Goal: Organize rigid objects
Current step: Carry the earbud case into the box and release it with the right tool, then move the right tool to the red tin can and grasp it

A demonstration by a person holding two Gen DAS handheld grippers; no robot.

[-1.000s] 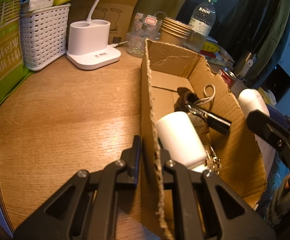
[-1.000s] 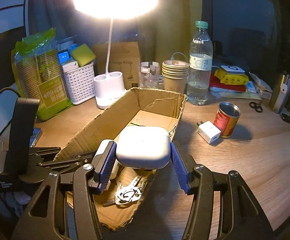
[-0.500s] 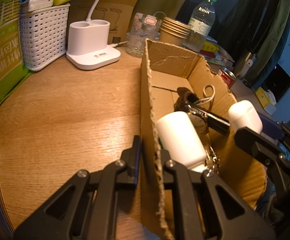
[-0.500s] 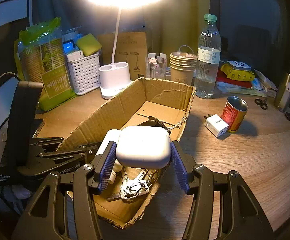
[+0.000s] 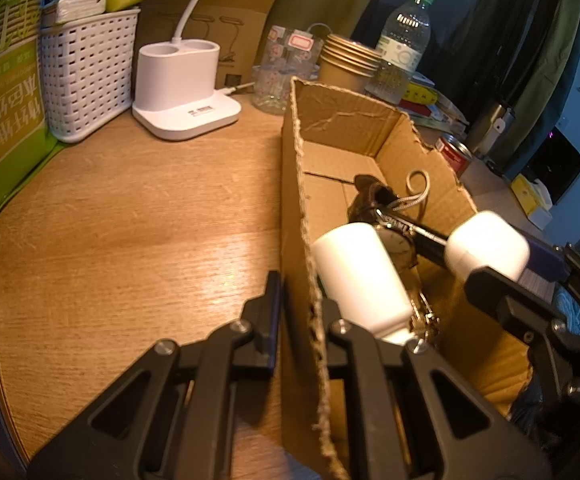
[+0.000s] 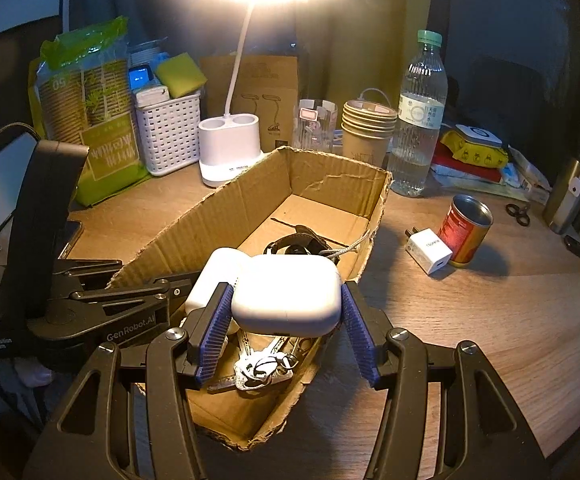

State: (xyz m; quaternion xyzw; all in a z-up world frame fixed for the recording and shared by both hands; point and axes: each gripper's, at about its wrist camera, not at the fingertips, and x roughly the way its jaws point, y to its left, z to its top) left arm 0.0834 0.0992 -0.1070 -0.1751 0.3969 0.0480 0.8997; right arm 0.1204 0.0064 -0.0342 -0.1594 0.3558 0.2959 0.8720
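A torn cardboard box (image 6: 330, 176) lies on the wooden desk. My left gripper (image 5: 298, 292) is shut on its near side wall (image 5: 294, 200), one finger outside and one inside. Inside the box lie a white cylinder (image 5: 354, 276), a dark watch (image 6: 298, 240) and a bunch of keys (image 6: 261, 368). My right gripper (image 6: 285, 298) is shut on a white earbud case (image 6: 290, 280), its blue pads pressing both sides, and holds it just above the box's near end. The left wrist view shows the case (image 5: 488, 246) hanging over the box's right wall.
A white charger plug (image 6: 428, 250) and a red can (image 6: 464, 230) stand right of the box. Behind it are a water bottle (image 6: 420, 112), stacked paper cups (image 6: 368, 128), a lamp base (image 6: 229, 148), a white basket (image 6: 169, 128) and scissors (image 6: 518, 210).
My right gripper has carried the earbud case forward and inward, from beside the box's right wall to above its near end. The left gripper has kept still on the wall.
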